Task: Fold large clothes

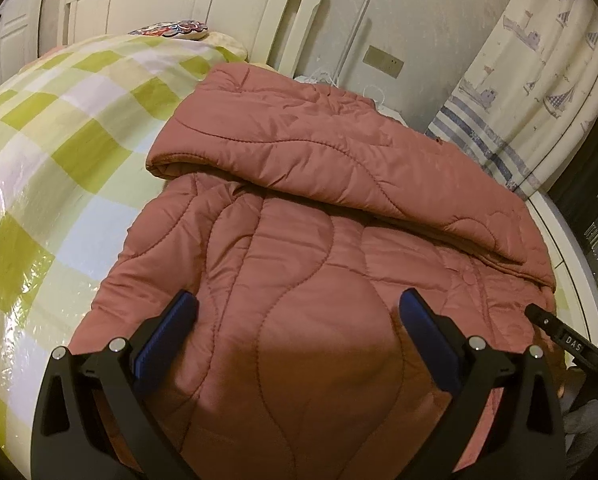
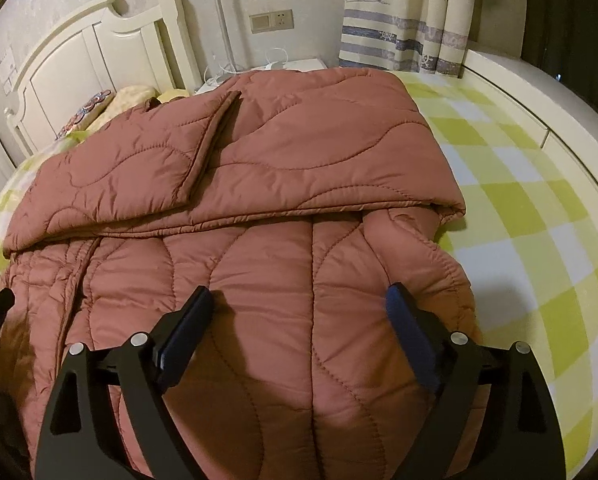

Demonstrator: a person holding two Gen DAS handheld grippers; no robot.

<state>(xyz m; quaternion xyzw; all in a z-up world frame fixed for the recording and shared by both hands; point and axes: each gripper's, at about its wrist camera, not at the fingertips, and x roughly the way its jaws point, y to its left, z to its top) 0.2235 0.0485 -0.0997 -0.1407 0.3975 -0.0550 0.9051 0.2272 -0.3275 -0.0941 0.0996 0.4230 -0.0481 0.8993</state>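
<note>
A large dusty-pink quilted jacket [image 1: 319, 240] lies on the bed, its far part folded back over the near part. It also shows in the right wrist view [image 2: 259, 220], where a sleeve [image 2: 147, 152] lies across the fold. My left gripper [image 1: 299, 308] is open and empty, just above the jacket's near part. My right gripper [image 2: 299, 300] is open and empty above the jacket's near right part. The right gripper's tip [image 1: 555, 332] shows at the right edge of the left wrist view.
The bed has a green, white and blue checked cover [image 1: 59, 140] [image 2: 519, 200]. A white headboard [image 2: 91, 52], a pillow [image 2: 131, 94], a bedside table with cables [image 2: 291, 66] and a boat-print curtain [image 2: 403, 20] stand behind. A white bed frame [image 2: 539, 100] runs along the right.
</note>
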